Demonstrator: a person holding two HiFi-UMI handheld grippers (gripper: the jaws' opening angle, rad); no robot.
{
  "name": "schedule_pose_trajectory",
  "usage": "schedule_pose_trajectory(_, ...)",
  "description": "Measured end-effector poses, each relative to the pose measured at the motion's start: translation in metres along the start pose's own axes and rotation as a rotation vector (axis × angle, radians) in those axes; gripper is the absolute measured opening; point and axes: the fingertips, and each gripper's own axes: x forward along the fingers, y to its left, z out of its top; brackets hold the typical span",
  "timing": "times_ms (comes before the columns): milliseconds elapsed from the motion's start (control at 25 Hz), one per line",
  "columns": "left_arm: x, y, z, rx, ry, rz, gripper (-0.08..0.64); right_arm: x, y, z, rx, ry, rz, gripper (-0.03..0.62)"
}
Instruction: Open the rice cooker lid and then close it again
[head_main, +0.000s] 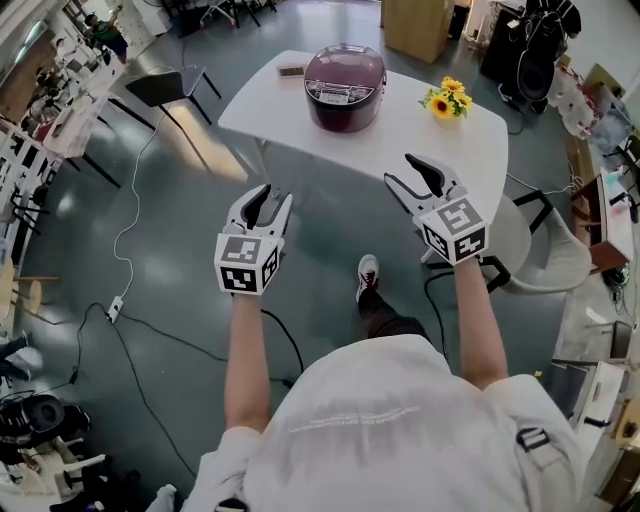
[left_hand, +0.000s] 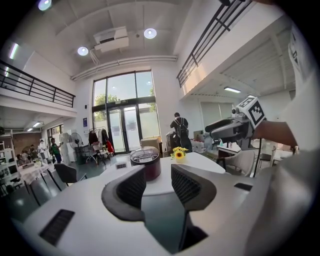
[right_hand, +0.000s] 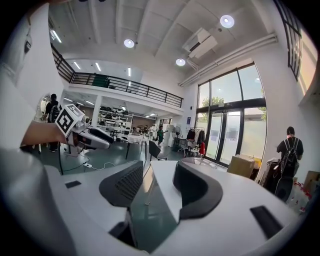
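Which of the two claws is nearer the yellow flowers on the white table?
The right claw: in the head view it sits just below the flowers at the edge of the table, while the left claw hangs over the floor, farther left.

No legible text in any view. The lid panel on the rice cooker (head_main: 345, 85) has print, too small to read. Cubes on left gripper (head_main: 272, 197) and right gripper (head_main: 402, 170) carry black-and-white square codes, no letters. Blue sign (left_hand: 85, 121) beside the glass doors is blurred.
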Motion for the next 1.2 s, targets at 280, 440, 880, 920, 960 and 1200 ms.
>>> schedule_pose_trajectory(280,0.08,0.04,0.01,0.004,0.031,-0.014,0.173,0.073,-0.063,-0.008,0.048,-0.001,0.002,0.227)
schedule_pose_trajectory(440,0.124,0.061,0.024,0.015,0.035,-0.03,0.173,0.11,-0.099,-0.007,0.056,0.009,0.004,0.227)
schedule_pose_trajectory(880,0.234,0.108,0.048,0.028,0.048,-0.095,0.161,0.194,-0.179,-0.01,0.095,0.033,-0.006,0.227)
schedule_pose_trajectory(920,0.244,0.114,0.049,0.012,0.044,-0.096,0.161,0.2,-0.187,-0.01,0.095,0.035,-0.009,0.227)
schedule_pose_trajectory(960,0.253,0.119,0.051,-0.004,0.039,-0.098,0.161,0.206,-0.193,-0.01,0.094,0.038,-0.011,0.227)
schedule_pose_trajectory(1200,0.29,0.148,0.061,-0.002,0.028,-0.124,0.161,0.233,-0.218,-0.006,0.105,0.034,-0.028,0.235)
